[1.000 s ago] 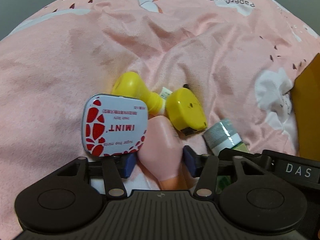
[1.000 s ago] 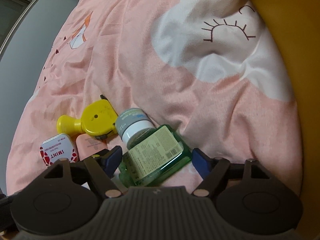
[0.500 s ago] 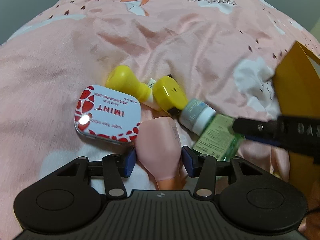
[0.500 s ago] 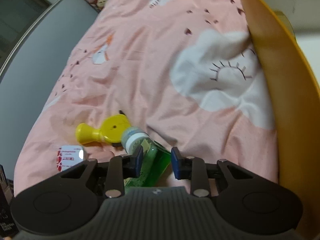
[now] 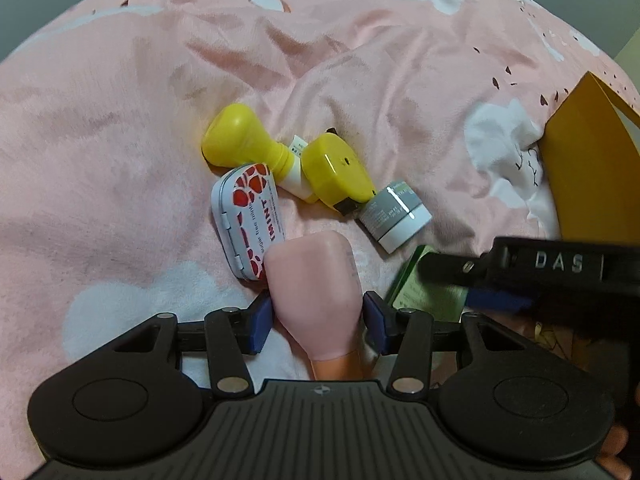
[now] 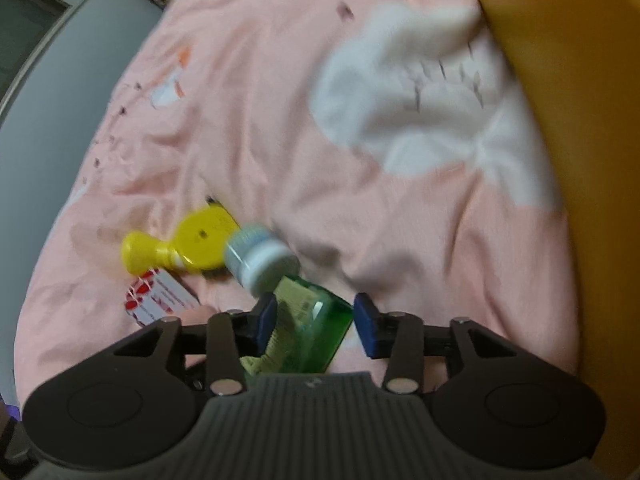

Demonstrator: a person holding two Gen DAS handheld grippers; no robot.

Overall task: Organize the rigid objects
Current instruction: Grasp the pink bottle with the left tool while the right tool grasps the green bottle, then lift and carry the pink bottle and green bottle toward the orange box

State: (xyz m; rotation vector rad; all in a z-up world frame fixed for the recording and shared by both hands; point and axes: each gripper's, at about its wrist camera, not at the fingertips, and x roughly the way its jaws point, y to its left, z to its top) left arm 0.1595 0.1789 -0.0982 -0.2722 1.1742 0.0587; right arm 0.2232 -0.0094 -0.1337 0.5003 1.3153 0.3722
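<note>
My left gripper [image 5: 317,320] is shut on a pink bottle [image 5: 316,276], with both blue pads pressed to its sides. Beyond it on the pink blanket lie a red-and-white mint tin [image 5: 250,220], a yellow bottle [image 5: 240,140], a yellow tape measure [image 5: 336,172] and a grey-and-white jar [image 5: 396,216]. My right gripper [image 6: 314,324] has a green bottle [image 6: 308,332] between its jaws, which are opening. One pad touches the bottle; the other stands just off it. That view is blurred. The green bottle [image 5: 428,292] also shows in the left wrist view, under the right gripper's black body.
An orange-yellow bag [image 6: 580,120] stands along the right side, and its edge [image 5: 592,168] shows in the left wrist view too. The rumpled pink blanket [image 5: 360,60] with white patches spreads beyond the objects. A grey wall [image 6: 48,100] lies far left.
The right gripper's jaws closed narrowly on the green bottle, then widened again. The mint tin has turned lengthwise beside the pink bottle. The left gripper keeps its hold.
</note>
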